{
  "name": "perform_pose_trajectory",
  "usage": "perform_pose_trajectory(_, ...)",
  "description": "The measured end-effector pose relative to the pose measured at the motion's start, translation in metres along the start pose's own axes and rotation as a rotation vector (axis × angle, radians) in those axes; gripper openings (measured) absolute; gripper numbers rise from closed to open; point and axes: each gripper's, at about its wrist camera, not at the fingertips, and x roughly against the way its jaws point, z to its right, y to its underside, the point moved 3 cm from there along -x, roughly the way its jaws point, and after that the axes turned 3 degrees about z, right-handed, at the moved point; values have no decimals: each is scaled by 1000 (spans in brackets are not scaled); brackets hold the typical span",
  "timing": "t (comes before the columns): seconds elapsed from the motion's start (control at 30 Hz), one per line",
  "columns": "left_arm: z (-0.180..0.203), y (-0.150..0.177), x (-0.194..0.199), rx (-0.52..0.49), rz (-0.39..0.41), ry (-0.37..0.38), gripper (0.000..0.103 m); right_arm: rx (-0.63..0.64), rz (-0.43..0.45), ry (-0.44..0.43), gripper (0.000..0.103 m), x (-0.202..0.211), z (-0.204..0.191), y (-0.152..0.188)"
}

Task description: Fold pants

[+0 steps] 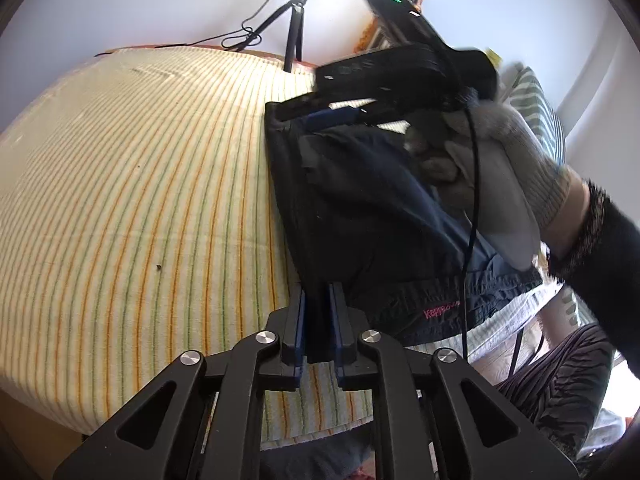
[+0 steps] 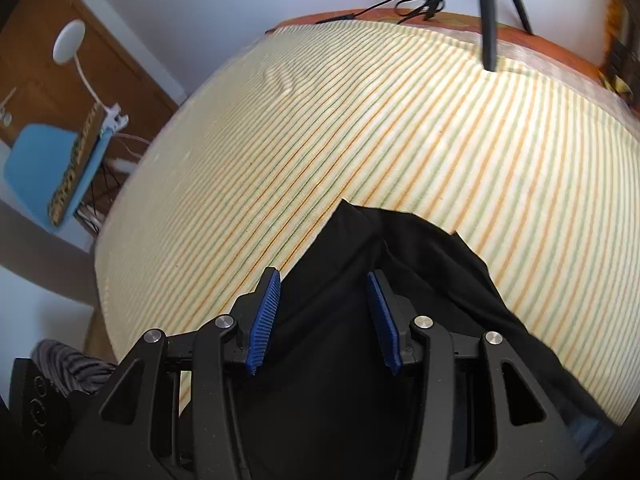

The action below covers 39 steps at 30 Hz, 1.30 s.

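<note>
**A:** Where are the pants [image 1: 360, 208]?

**B:** On the bed [image 1: 132, 184], lying on its striped sheet, toward the near edge. They're dark, with the waistband and a pink logo [image 1: 440, 313] at the near end.

**A:** What is your left gripper [image 1: 319, 320] doing?

**B:** It's clamped on the pants. The blue pads have a fold of dark cloth pinched between them at the near left corner of the garment, by the waistband.

**A:** And the right gripper [image 2: 326, 312]?

**B:** Its jaws stand apart. Seen from its own camera, the dark cloth runs up between the two blue pads, but they stand clear of it on both sides, so it isn't gripping. From the left camera, that gripper sits at the far end of the pants, in my gloved right hand [image 1: 512, 184], with a black cable hanging down across the cloth.

**A:** Anything else around?

**B:** A tripod [image 1: 296, 24] stands at the far edge of the bed against the white wall. A blue chair [image 2: 48, 172] is off to the left, beside the bed.
</note>
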Motion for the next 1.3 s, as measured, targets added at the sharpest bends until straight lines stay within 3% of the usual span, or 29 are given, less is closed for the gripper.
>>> perform_pose_trajectory(0.07,-4,-2,1,34,-2,19,15,-48,44,-30,47,22,4,8)
perform_pose_trajectory(0.2,-14,-9,1,133,-10,39,43,-80,127,-25,47,67,16,35)
perform_pose_trajectory(0.4,-9,-11,-24,181,-95,99,43,-122,160,98,47,101,44,99)
perform_pose_trajectory(0.53,-3,-15,-30,172,-90,97,39,-156,143,95,47,96,46,124)
perform_pose_trajectory(0.6,-6,-15,-30,201,-87,92,26,-141,146,112,47,94,44,130)
perform_pose_trajectory(0.7,-12,-13,-30,230,-76,84,16,-148,140,113,47,90,47,134)
perform_pose_trajectory(0.83,-9,-13,-25,217,-48,81,11,-153,140,103,47,87,50,135)
perform_pose_trajectory(1.0,-7,-15,-19,203,-16,85,10,-127,154,135,47,88,40,131)
perform_pose_trajectory(1.07,-9,-15,-20,221,-18,95,11,-84,159,166,43,84,33,126)
perform_pose_trajectory(1.13,-12,-13,-24,247,-28,92,21,-53,160,184,41,79,28,119)
perform_pose_trajectory(1.17,-15,-12,-28,268,-46,85,36,-57,158,179,41,77,28,116)
perform_pose_trajectory(1.3,-12,-15,-30,260,-12,92,33,-88,160,133,41,75,27,105)
